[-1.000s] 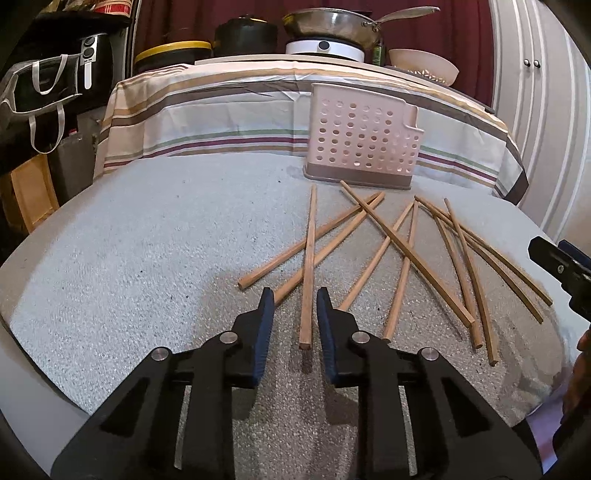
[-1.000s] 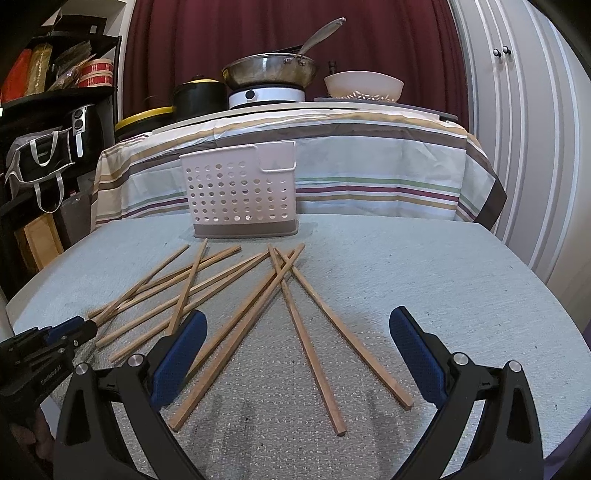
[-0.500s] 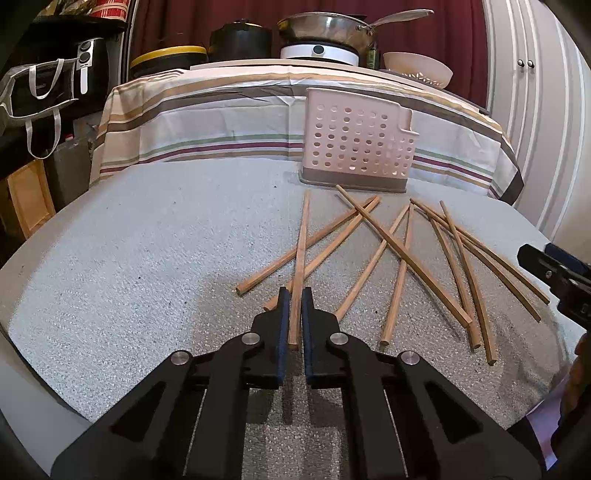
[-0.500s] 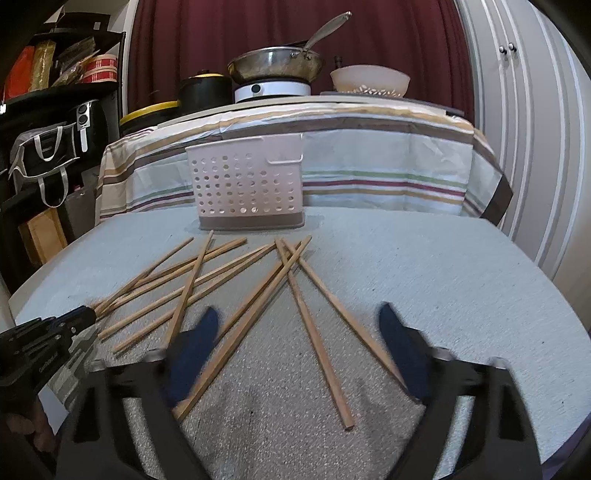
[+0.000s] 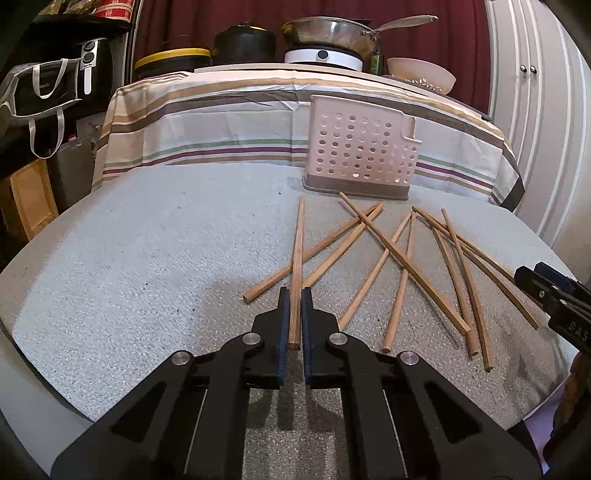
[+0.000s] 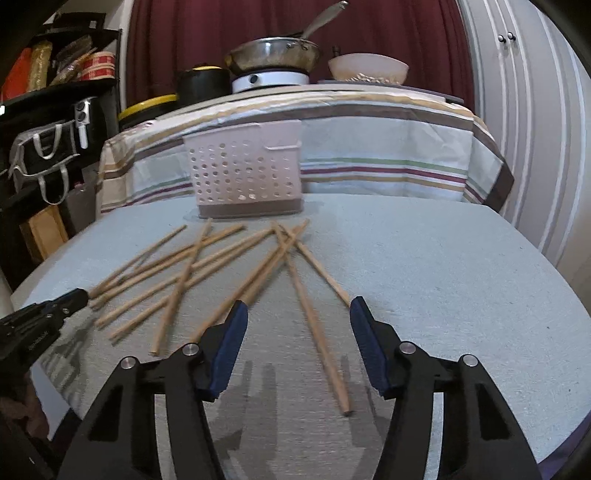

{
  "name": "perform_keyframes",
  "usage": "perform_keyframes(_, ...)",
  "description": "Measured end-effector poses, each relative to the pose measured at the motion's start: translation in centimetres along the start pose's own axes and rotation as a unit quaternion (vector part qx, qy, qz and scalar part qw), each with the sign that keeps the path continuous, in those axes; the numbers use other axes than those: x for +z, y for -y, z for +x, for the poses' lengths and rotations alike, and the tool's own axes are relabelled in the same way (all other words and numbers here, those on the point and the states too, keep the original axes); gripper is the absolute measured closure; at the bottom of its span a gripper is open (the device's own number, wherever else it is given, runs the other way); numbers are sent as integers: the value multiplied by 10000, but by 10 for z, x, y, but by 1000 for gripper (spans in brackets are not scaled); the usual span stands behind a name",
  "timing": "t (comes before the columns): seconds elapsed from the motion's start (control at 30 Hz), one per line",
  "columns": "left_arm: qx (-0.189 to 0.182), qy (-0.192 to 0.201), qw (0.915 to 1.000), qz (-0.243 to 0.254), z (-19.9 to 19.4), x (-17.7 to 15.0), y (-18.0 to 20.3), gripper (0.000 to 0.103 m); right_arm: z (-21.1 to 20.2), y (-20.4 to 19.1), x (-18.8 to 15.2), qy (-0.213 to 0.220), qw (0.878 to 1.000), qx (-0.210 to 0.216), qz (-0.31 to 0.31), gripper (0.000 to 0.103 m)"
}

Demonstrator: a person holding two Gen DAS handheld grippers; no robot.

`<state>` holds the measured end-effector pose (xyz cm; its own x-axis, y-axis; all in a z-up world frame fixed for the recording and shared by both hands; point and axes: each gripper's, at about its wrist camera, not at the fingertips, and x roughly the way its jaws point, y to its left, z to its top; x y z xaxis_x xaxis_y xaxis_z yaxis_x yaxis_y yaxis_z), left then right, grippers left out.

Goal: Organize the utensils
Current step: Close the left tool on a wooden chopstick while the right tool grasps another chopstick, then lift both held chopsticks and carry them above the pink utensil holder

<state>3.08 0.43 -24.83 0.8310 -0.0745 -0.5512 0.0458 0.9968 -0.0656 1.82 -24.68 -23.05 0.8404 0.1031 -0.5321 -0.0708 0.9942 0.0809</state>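
Observation:
Several wooden chopsticks (image 5: 402,258) lie scattered on the grey table mat in front of a pale pink perforated utensil holder (image 5: 360,147). My left gripper (image 5: 294,295) is shut on the near end of one chopstick (image 5: 297,258) that points toward the holder. My right gripper (image 6: 297,310) is open and low over the mat, with one chopstick (image 6: 314,325) lying between its fingers. The holder (image 6: 245,173) stands at the far side in the right wrist view. The left gripper (image 6: 79,297) shows at the left edge there.
Behind the mat (image 5: 147,258) is a table with a striped cloth (image 5: 221,122) bearing a pan on a burner (image 5: 325,33), a black pot and a bowl (image 5: 421,74). Shelves and a bag (image 5: 40,96) stand at the left. White cabinet doors (image 6: 535,129) are at the right.
My left gripper closed from open onto the near end of a chopstick. My right gripper moved forward and down toward the chopsticks, its fingers narrowing somewhat but still open.

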Motion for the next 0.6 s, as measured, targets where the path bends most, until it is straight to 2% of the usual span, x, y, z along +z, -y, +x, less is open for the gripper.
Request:
perform_keyframes(0.1,33,45,10000,-1,-2,1,-1,97,-1,-16,0,46,9995,299,-70,46)
perform_keyframes(0.33,91,62,9999,0,-5,0,-9,97,9,-54,-7,-58,9963,785,-341,54)
perform_keyframes(0.5,122,62,9999,-69,-5,-1,-17,97,19,-69,-12,-195,9950,851,-482,67)
perform_keyframes(0.6,133,79,9998,-99,-5,-1,-20,97,28,-71,-16,-347,9945,857,-487,79)
